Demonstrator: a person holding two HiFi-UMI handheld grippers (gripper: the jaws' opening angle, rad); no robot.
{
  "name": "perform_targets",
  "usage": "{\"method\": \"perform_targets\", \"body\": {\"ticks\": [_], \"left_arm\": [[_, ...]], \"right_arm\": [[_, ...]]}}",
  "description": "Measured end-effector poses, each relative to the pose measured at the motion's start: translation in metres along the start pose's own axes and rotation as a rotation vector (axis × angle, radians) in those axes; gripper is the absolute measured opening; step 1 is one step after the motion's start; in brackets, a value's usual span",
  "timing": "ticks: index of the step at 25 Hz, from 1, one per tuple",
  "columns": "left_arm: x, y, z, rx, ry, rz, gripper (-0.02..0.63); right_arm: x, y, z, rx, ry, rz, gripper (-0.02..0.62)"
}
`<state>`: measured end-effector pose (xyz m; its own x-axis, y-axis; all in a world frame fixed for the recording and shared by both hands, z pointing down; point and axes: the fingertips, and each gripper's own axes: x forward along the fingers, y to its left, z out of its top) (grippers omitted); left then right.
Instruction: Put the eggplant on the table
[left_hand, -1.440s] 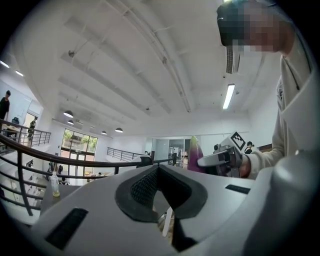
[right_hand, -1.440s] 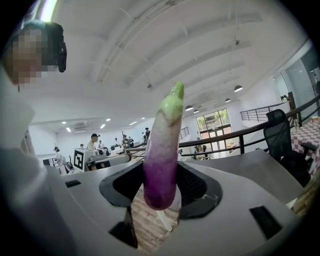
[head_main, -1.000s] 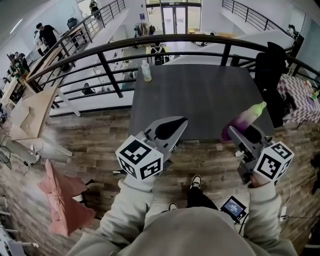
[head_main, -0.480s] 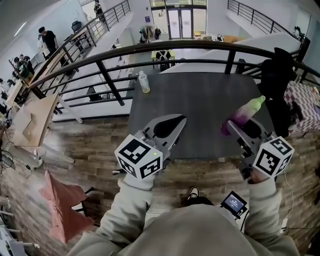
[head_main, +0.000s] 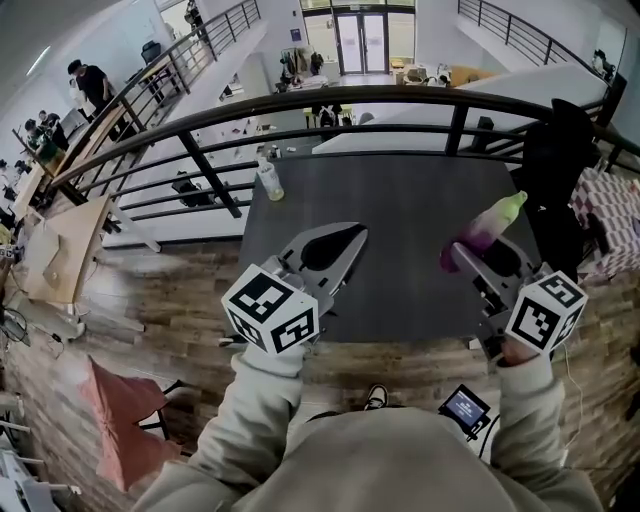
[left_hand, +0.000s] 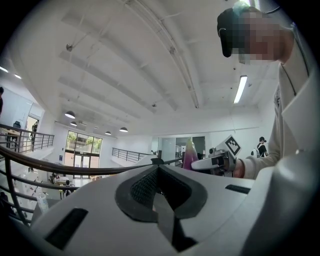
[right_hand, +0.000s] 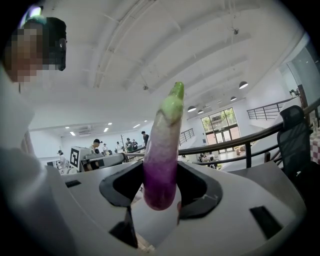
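A purple eggplant (head_main: 488, 228) with a pale green tip stands slanted in my right gripper (head_main: 474, 252), which is shut on its lower end, above the near right part of the dark grey table (head_main: 400, 195). In the right gripper view the eggplant (right_hand: 163, 150) rises upright between the jaws of the right gripper (right_hand: 161, 167). My left gripper (head_main: 348, 236) hangs over the table's near left part, jaws shut with nothing in them. The left gripper view shows the left gripper (left_hand: 159, 164) with tips together and the eggplant (left_hand: 189, 154) off to the right.
A plastic bottle (head_main: 267, 180) stands at the table's far left corner. A black railing (head_main: 330, 100) curves behind the table. A dark chair with clothing (head_main: 558, 165) stands at the right. On the wooden floor lie a pink cloth (head_main: 115, 420) and a small screen device (head_main: 465, 408).
Both grippers have moved forward from over the floor to above the table's near edge. The eggplant stays held in the right gripper at the same slant.
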<state>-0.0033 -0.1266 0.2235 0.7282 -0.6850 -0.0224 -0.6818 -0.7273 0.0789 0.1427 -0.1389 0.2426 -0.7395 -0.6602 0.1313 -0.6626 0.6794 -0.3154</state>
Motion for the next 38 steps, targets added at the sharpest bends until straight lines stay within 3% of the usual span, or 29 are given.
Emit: {"method": "perform_targets", "body": {"ticks": [16,21,29,38], "left_arm": [[0.054,0.051,-0.018,-0.032,0.040,-0.003,0.005],[0.079,0.073,-0.006,-0.027,0.018,-0.044,0.005],[0.109,0.089,-0.010,-0.027,0.013,-0.096,0.005],[0.140,0.145,-0.005,-0.048,0.011,-0.194,0.005]], "right_arm": [[0.041,-0.056,0.007,0.035,0.028,0.000,0.221],[0.059,-0.074,0.023,0.030,0.015,-0.030,0.221],[0.070,-0.085,0.013,0.046,0.020,-0.057,0.221],[0.119,-0.103,0.035,0.028,0.022,-0.131,0.221]]}}
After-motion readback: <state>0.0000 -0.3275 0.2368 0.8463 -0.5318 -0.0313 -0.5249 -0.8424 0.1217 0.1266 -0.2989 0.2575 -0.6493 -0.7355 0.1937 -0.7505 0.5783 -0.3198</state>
